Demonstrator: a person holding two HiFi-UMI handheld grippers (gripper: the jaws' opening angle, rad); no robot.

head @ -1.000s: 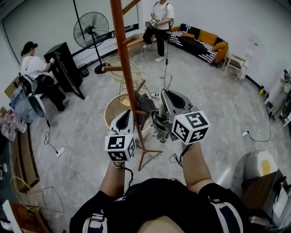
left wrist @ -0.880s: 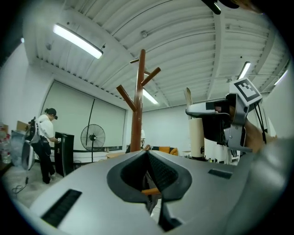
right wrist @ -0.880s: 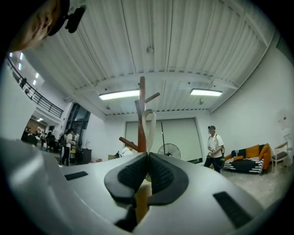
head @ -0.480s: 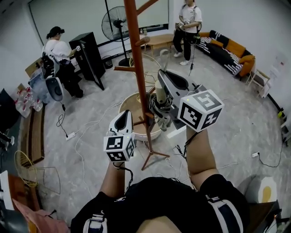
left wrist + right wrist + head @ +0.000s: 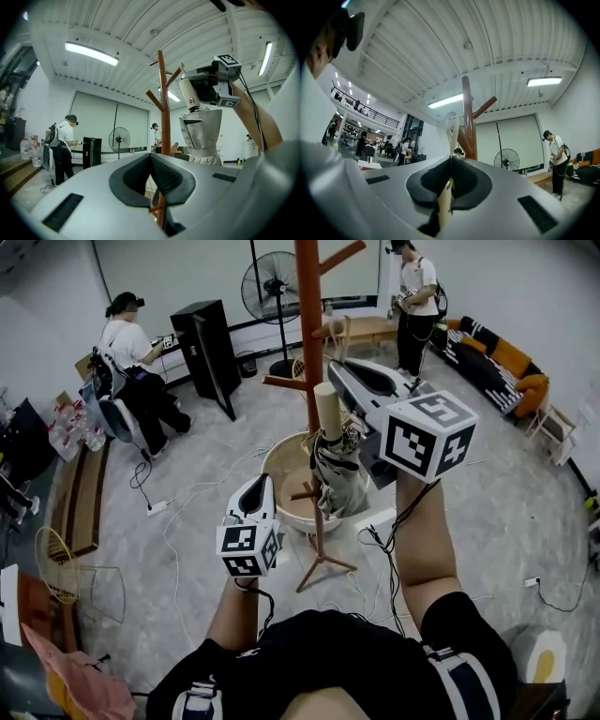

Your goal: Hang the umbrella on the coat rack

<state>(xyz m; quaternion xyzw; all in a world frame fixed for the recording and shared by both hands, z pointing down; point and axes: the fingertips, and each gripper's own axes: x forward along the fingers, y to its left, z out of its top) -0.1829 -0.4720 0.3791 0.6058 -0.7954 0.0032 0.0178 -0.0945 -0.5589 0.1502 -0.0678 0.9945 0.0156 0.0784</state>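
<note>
2 people stand in the background of the head view; the one at far left (image 5: pixel 131 352) is bent over beside a black cabinet (image 5: pixel 211 343). Nearer the camera, the left gripper (image 5: pixel 255 486) is held low and level, short of the coat rack (image 5: pixel 307 324). Its jaws are pressed together with nothing between them, and its own view shows only the rack's pole past the tips. A standing fan (image 5: pixel 272 285) is by the far wall, just left of the pole. A round basket (image 5: pixel 278 474) sits on the floor at the rack's foot. Just right of the pole hangs the folded grey umbrella (image 5: pixel 336 479), beige handle up, not yet on any peg. Whether it touches the pole cannot be told. The right gripper (image 5: pixel 339 369) is raised above it, jaws clamped on the umbrella's pale strap loop (image 5: pixel 451 124), which stands up past the tips close to the pole. Further right, the 2nd person (image 5: pixel 415 296) stands near an orange-and-black sofa (image 5: pixel 492 352).
</note>
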